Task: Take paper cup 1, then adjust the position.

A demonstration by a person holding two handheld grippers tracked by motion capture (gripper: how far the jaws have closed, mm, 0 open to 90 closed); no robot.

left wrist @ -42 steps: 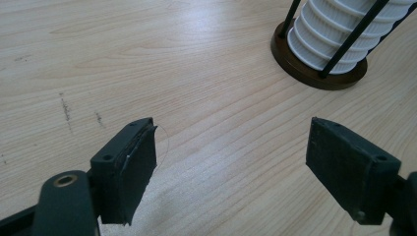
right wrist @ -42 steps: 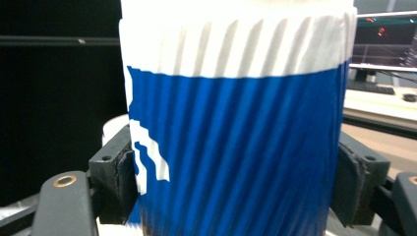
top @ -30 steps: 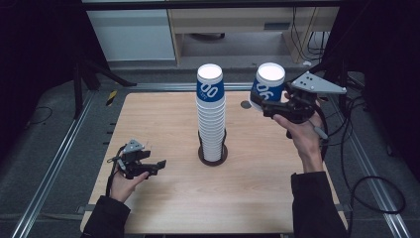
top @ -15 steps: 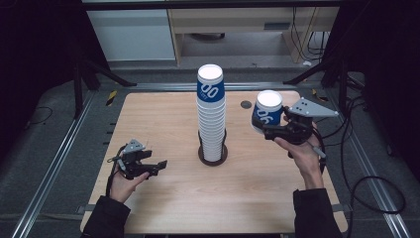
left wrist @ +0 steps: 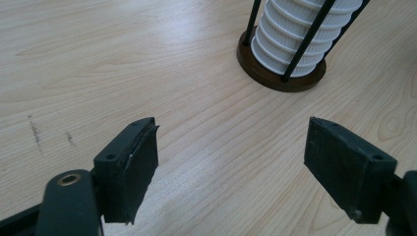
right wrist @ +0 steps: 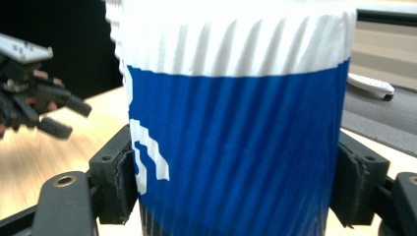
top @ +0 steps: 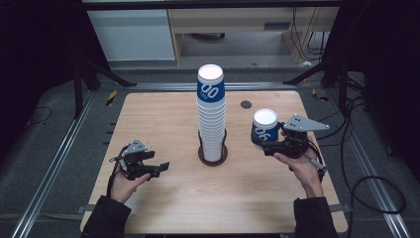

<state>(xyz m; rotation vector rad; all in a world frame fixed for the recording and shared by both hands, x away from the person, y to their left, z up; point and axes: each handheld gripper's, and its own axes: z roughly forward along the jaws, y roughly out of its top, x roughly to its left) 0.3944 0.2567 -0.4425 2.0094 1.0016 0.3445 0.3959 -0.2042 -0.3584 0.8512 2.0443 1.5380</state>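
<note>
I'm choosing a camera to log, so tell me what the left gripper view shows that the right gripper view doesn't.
Left gripper view: that gripper's own jaws, open over bare table, and the stack's foot in its stand.

Right gripper view: the right gripper with jaws shut on a blue-and-white cup, and the left gripper farther off at the left edge.

Both: the wooden table and the cup stack, whose ribbed edge peeks out behind the held cup in the right gripper view.

The right hand-held gripper [top: 265, 144] now sits lower, nearer the table [top: 188, 198] than before. The blue-and-white cup [top: 265, 126] clamped in it comes down too, toward the table's right edge.
</note>
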